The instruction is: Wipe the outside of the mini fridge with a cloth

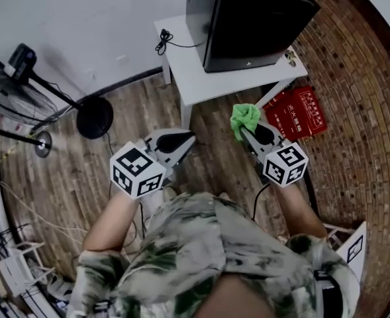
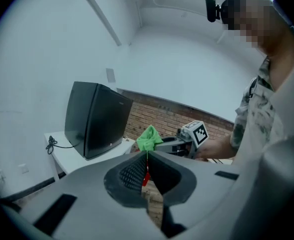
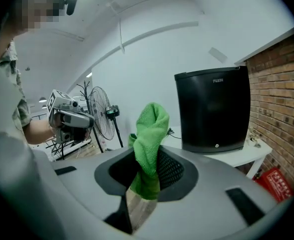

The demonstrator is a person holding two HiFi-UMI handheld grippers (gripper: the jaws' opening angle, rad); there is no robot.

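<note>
Head view: the right gripper (image 1: 246,131) pinches a green cloth (image 1: 245,116), apart from the black fridge (image 1: 254,18) on the white table (image 1: 208,81). The left gripper (image 1: 189,138) has its jaws pressed together, empty.

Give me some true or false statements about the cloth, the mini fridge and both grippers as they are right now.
The green cloth is clamped in the right gripper. True.
The left gripper holds a second cloth. False: its jaws are shut on nothing.
The mini fridge stands on the floor. False: it stands on the white table.
The green cloth is pressed against the mini fridge. False: it is held clear of it.
A red box lies on the floor by the white table. True.
</note>
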